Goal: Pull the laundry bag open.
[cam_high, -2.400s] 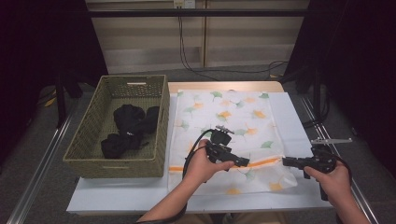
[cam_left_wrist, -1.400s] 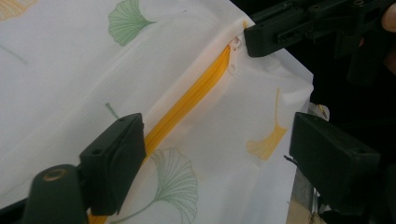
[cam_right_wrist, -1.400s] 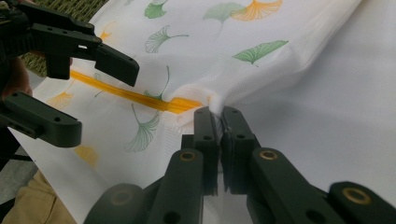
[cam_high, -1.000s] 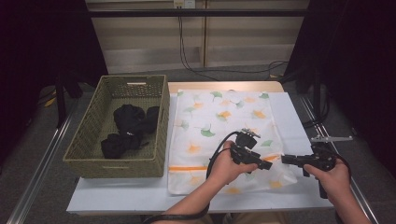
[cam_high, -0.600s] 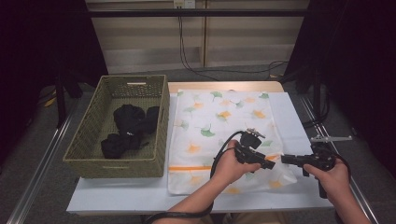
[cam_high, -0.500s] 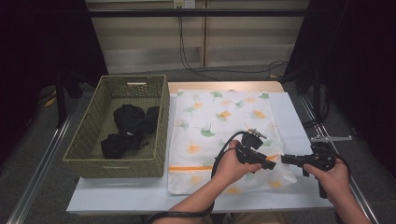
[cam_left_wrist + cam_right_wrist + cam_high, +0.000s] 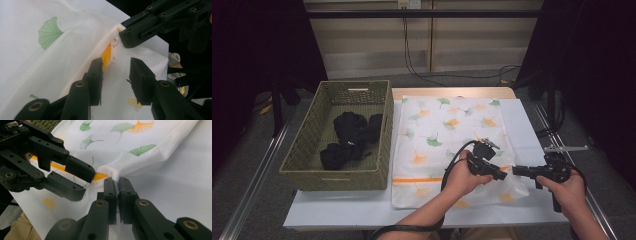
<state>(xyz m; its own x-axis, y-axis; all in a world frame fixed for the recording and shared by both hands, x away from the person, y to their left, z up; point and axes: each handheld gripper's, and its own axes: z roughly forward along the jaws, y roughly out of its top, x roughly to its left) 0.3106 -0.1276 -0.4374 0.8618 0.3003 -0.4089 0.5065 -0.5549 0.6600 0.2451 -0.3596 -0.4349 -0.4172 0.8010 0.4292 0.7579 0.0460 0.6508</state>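
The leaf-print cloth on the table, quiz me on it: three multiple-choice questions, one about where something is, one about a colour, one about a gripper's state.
1. Where does the basket stand relative to the leaf-print cloth in the high view?
A. to its left
B. to its right
C. on top of it

2. What colour is the stripe across the cloth?
A. blue
B. orange
C. red

3. How does the right gripper stand?
A. wide open above the cloth
B. shut on the cloth's edge
C. resting in the basket

Answers:
1. A, the basket sits left of the cloth.
2. B, the stripe reads orange in every view.
3. B, its jaws pinch the bunched cloth edge.
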